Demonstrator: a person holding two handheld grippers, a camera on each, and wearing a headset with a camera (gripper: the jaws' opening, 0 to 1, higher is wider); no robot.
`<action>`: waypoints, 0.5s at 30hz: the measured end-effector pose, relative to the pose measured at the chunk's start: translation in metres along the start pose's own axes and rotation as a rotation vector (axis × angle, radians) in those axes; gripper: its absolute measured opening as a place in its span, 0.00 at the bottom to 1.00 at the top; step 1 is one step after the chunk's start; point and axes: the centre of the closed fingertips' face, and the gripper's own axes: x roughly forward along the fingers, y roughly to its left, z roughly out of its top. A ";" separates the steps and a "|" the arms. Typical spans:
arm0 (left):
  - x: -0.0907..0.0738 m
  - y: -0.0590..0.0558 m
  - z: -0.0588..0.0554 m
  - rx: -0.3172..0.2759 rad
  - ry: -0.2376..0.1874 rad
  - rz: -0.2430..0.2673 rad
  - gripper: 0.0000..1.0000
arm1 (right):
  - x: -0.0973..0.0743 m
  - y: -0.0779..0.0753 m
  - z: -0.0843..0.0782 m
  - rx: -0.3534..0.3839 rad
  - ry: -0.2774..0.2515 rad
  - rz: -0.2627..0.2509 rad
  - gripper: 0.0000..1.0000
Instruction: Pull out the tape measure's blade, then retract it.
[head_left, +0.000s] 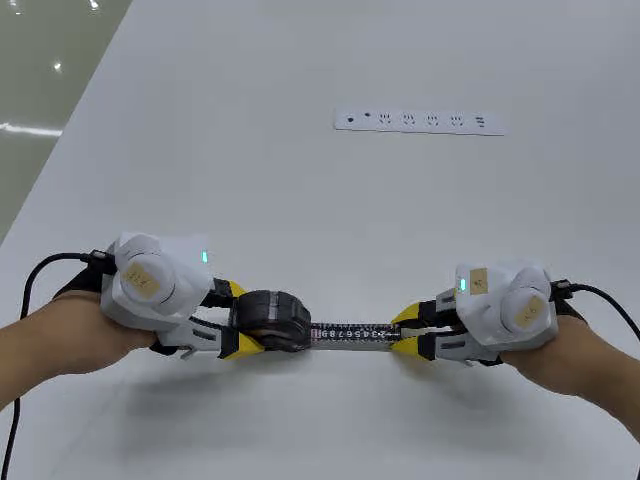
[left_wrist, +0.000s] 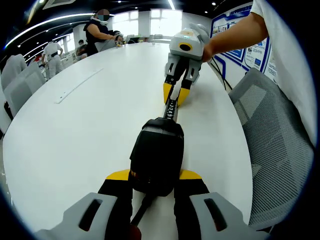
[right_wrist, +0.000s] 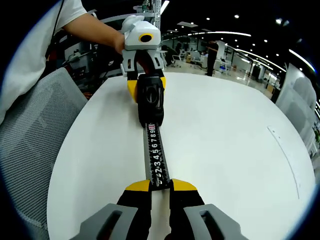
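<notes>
Pinching blade (right_wrist: 154, 152), right tongs (right_wrist: 160, 186) hide its tip.

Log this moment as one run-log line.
left gripper: shut on tape measure | right gripper: shut on blade end | blade: partly out, straight between grippers | surface: white table

left gripper (left_wrist: 156, 176): rose from the bottom edge, yellow-tipped jaws pressed against both sides of the tape measure
tape measure (left_wrist: 157, 152): black case, lay on the table between those jaws
blade (left_wrist: 171, 107): ran straight from the case's far end to the right gripper
right gripper (left_wrist: 175, 96): farther along the table, yellow jaws closed around the blade's end, held by a hand (left_wrist: 212, 47) reaching in from the right
table (left_wrist: 75, 135): white, rounded
power strip (left_wrist: 77, 86): white, flat on the table, well left of the blade
chair (left_wrist: 270, 150): grey mesh, beside the table's right edge
</notes>
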 end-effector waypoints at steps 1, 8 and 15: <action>0.000 0.000 0.000 0.001 0.000 0.000 0.26 | -0.002 0.000 -0.002 0.000 0.004 -0.002 0.09; 0.000 0.000 0.000 -0.003 0.000 0.001 0.26 | -0.010 -0.001 -0.010 0.002 0.016 -0.012 0.09; 0.000 0.000 0.000 -0.004 0.001 0.003 0.26 | -0.019 -0.005 -0.021 0.002 0.037 -0.015 0.09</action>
